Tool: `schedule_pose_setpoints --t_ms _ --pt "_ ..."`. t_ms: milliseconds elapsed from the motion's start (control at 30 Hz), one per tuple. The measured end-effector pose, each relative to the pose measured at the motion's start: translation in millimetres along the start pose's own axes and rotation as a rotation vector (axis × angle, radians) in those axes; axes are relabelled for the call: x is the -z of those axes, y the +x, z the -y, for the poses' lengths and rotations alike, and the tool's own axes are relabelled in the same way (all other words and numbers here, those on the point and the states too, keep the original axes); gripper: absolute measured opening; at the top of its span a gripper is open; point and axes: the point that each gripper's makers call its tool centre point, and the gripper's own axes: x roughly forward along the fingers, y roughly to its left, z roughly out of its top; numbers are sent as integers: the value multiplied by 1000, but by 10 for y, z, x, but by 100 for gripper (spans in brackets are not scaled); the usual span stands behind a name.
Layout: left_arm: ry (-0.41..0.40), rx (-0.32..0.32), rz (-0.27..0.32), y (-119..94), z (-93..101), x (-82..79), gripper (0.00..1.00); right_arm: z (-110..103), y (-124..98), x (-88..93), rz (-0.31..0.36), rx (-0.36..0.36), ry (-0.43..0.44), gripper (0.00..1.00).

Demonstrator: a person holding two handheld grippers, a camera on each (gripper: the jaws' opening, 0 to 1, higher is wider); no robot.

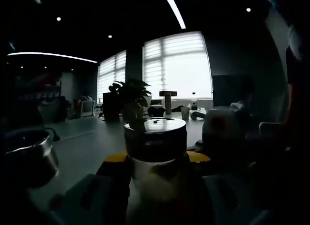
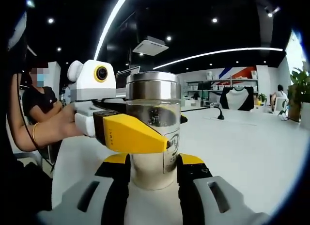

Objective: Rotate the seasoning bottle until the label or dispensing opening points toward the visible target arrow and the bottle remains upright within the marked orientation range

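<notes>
Two grippers closed on one upright seasoning bottle (image 2: pixel 153 133) above the white counter (image 2: pixel 252 152): left gripper (image 2: pixel 145 137) clamped across its glass body, right gripper (image 2: pixel 153 169) holding lower down.

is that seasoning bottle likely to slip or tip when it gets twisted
The seasoning bottle looks like smooth clear glass, so it may slip between pads. Its steel cap probably makes it top-heavy and tippy. With the left gripper and right gripper flanking it, it is likely steadier.
</notes>
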Motion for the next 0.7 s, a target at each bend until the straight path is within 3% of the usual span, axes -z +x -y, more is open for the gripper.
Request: schedule_pose_setpoints --t_ms 300,700 --pt "-31 -28 -4 -23 -41 16 44 27 23 -1 4 87 20 36" --pt "-80 -113 18 -68 -114 -23 44 70 65 1 6 246 54 36"
